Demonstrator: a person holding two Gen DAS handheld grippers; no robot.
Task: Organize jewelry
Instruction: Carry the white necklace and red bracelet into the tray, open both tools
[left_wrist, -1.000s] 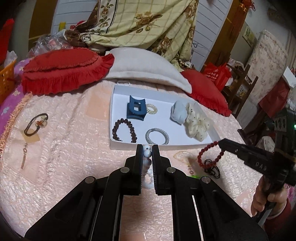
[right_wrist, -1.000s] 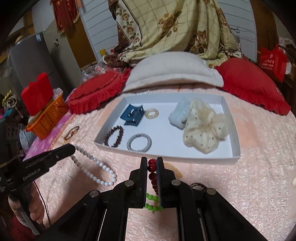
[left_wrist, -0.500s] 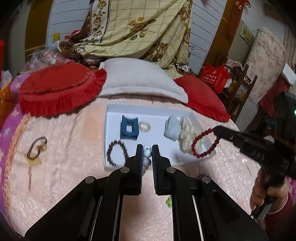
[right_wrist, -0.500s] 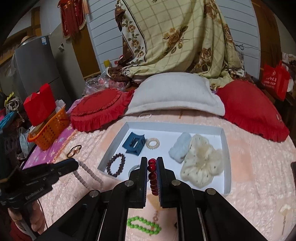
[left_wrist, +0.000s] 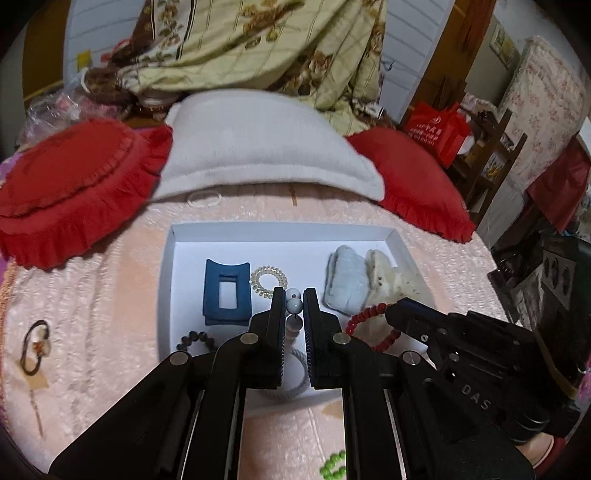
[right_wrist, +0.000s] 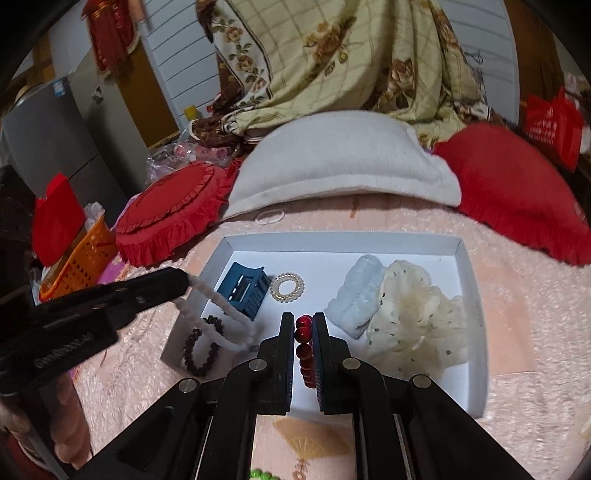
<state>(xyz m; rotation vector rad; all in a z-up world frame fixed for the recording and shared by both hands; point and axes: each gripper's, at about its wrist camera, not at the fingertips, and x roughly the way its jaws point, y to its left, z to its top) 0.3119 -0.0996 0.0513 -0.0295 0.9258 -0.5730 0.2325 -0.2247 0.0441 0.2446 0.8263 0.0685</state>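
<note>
My left gripper (left_wrist: 294, 303) is shut on a white bead bracelet (left_wrist: 294, 305) and holds it above the white tray (left_wrist: 280, 230); the bracelet hangs over the tray's left side in the right wrist view (right_wrist: 218, 314). My right gripper (right_wrist: 303, 325) is shut on a red bead bracelet (right_wrist: 304, 347), also over the tray, seen in the left wrist view (left_wrist: 369, 314). In the tray lie a blue hair claw (left_wrist: 226, 293), a clear coil hair tie (left_wrist: 267, 280), a dark bead bracelet (right_wrist: 201, 347), a grey twisted band (left_wrist: 295, 384), a pale blue scrunchie (right_wrist: 356, 295) and a cream dotted scrunchie (right_wrist: 413, 317).
The tray sits on a pink bedspread (left_wrist: 92, 332). A green bead bracelet (left_wrist: 332, 465) lies in front of it, a dark hair tie on a card (left_wrist: 35, 343) to its left, and a white ring (left_wrist: 203, 199) behind. Red cushions (left_wrist: 70, 184) and a grey pillow (left_wrist: 258, 147) lie beyond. An orange basket (right_wrist: 77, 258) stands at the left.
Both grippers have lifted their bracelets off the bedspread and moved forward over the tray. The two grippers have come closer together.
</note>
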